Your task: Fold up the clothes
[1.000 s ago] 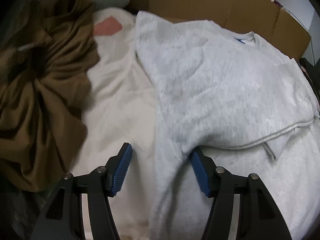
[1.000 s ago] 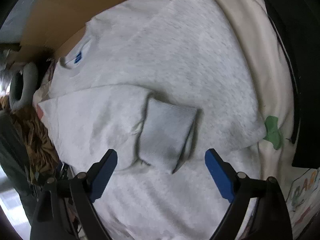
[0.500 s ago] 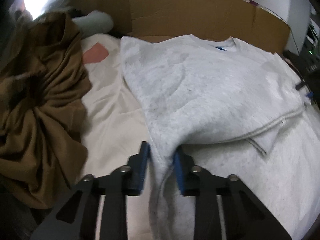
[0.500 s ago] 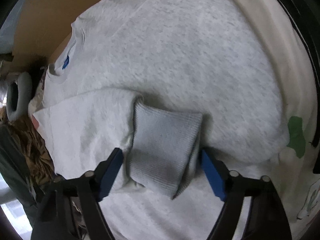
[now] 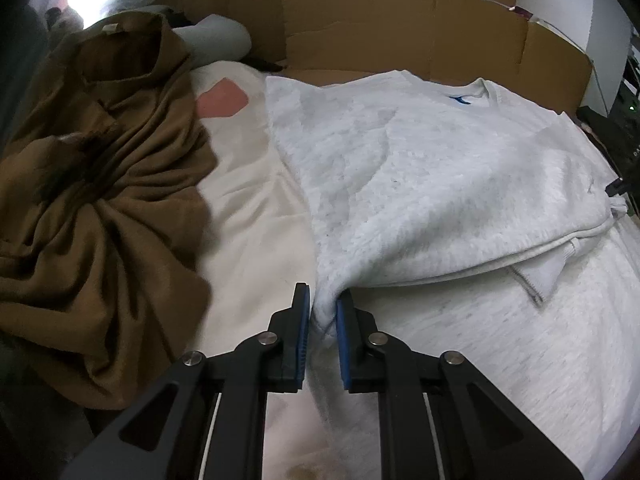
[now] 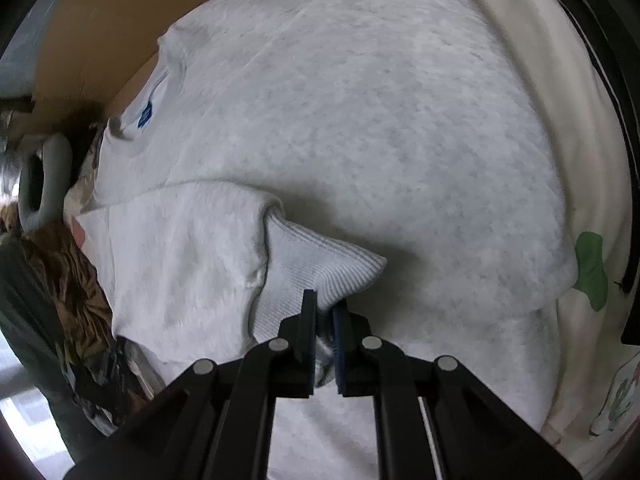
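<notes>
A light grey sweatshirt lies spread on a cream sheet, one sleeve folded across its body. My left gripper is closing on the folded edge of that sleeve near the shoulder, and its blue pads press a bunch of fabric between them. In the right wrist view the same sweatshirt fills the frame. My right gripper is shut on the ribbed cuff, whose free corner stands up. The cuff also shows at the right of the left wrist view.
A crumpled brown garment lies heaped to the left of the sweatshirt. Cardboard panels stand along the far edge. A grey neck pillow sits at the back left. A green patch marks the sheet near the sweatshirt's right edge.
Both grippers went from wide open to closed. The left one pinched the sleeve's folded edge; the right one clamped the cuff, which bunched up and lifted at one corner.
</notes>
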`<state>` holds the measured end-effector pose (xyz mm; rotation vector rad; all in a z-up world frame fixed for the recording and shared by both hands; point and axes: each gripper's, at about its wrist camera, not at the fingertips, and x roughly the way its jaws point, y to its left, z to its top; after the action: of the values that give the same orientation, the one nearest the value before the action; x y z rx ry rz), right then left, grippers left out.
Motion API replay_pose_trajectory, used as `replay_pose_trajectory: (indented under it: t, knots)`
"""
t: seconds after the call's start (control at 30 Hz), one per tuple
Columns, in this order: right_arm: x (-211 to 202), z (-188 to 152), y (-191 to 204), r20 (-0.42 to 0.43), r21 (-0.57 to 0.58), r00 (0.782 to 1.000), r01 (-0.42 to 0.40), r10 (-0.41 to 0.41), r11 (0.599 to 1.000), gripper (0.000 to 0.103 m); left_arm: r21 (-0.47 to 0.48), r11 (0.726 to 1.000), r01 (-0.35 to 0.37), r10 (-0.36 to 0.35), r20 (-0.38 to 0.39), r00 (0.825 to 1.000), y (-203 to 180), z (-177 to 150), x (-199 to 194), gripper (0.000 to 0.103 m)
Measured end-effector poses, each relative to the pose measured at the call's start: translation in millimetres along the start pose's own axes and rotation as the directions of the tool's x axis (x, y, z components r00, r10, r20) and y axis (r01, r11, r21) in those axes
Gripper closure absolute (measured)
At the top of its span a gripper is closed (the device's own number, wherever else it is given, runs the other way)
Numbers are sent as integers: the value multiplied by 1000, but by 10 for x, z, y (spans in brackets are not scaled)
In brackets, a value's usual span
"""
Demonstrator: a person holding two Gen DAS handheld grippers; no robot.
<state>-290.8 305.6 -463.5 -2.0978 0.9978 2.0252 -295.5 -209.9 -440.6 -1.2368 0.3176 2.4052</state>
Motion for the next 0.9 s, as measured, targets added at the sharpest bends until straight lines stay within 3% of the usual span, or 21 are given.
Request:
replay_pose_trajectory:
  t: [0.1,0.27,0.53,0.73,0.9]
  knots:
    - [24,-60,56,-24,-24,999,21,-22,999,97,-49,998,25,-26,-15,1000,82,-18,-3,90]
    - [-4,-115,133,-25,-56,998,60,-61,997,98,-8,1000,21,-21,-23,999,7,-24,-49,90]
    - [-258,-238,163,-20,-62,997,69,-71,996,98,-20,999,27,-27,9,1000,21,22,-200,91]
    - [-413,-272,155,-11,-54,997,71,-72,996,98,-69,997,34,-33,19,999,104,-11,-267,91]
    - [-390,-236,214,10,-91,993,114,-113,989,98,-142,990,-5,2,-21,1000,302,-105,-209,91]
